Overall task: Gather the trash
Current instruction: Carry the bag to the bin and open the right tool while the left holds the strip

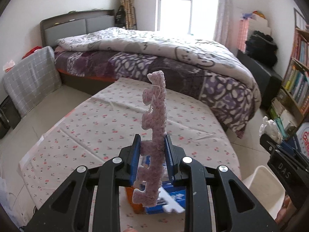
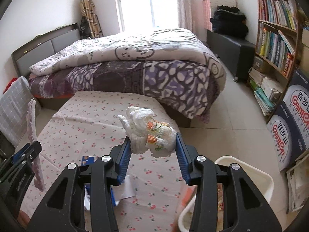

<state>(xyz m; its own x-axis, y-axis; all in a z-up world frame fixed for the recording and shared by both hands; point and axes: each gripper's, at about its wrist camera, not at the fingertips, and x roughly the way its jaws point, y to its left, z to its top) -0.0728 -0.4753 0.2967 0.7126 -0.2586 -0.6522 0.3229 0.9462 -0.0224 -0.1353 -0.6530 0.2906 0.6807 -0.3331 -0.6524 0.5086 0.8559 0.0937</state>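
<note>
My left gripper (image 1: 152,141) is shut on a pink fuzzy strip (image 1: 155,116) and holds it upright above the floral-cloth table (image 1: 96,119). The strip also shows at the left edge of the right wrist view (image 2: 32,127). My right gripper (image 2: 153,137) is shut on a crumpled white tissue wad with an orange-patterned wrapper (image 2: 150,131), held above the table. A white trash bin (image 2: 249,176) stands low at the right, just beside the right gripper; it also shows in the left wrist view (image 1: 262,185). Blue and white packaging (image 1: 170,199) lies on the table under the left gripper.
A bed with a purple patterned quilt (image 2: 135,69) lies behind the table. A bookshelf (image 2: 276,38) and printed boxes (image 2: 287,127) stand at the right. A grey checked cushion (image 1: 30,79) leans at the left. Tiled floor (image 2: 231,116) runs between bed and shelf.
</note>
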